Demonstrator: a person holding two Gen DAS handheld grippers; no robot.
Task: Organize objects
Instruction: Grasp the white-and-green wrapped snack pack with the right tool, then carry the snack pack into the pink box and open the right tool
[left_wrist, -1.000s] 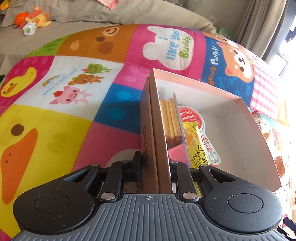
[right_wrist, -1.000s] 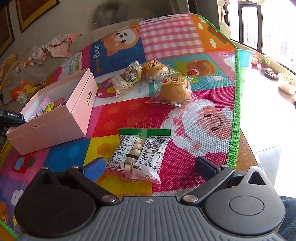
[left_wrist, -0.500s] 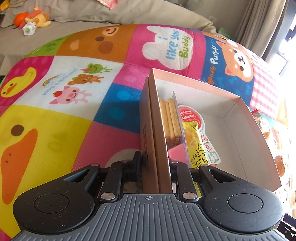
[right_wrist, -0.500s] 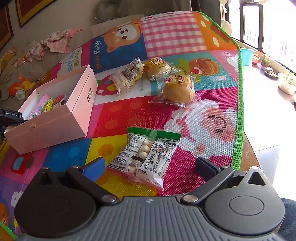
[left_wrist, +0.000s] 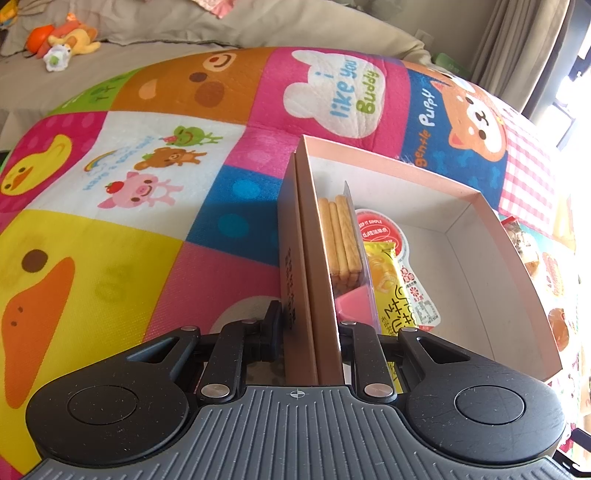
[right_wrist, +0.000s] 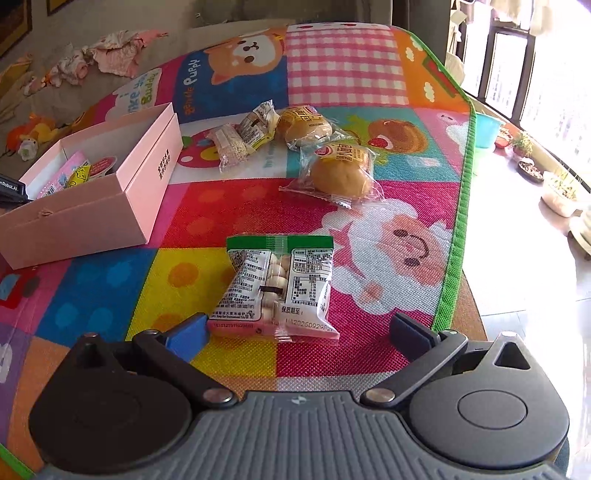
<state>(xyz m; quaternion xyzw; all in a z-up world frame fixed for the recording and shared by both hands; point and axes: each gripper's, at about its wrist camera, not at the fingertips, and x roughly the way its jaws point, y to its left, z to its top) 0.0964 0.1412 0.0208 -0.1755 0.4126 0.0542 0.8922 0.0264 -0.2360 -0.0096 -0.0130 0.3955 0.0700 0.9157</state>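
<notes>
My left gripper (left_wrist: 309, 325) is clamped on the near side wall of the pink box (left_wrist: 491, 258), which sits on the cartoon mat (left_wrist: 110, 240) with biscuit sticks (left_wrist: 341, 240) inside. My right gripper (right_wrist: 299, 332) hangs with jaws wide apart over the green-topped snack packet (right_wrist: 277, 288), not touching it; two bagged buns (right_wrist: 340, 173) lie farther off.

The left wrist view sat low and close against the box (left_wrist: 373, 177), looking down along its near wall across the mat (left_wrist: 110, 240) toward a far sofa (left_wrist: 184, 26). The right wrist view looked down from farther back over the mat, box (right_wrist: 92, 206) at left. Both shared box and mat.
</notes>
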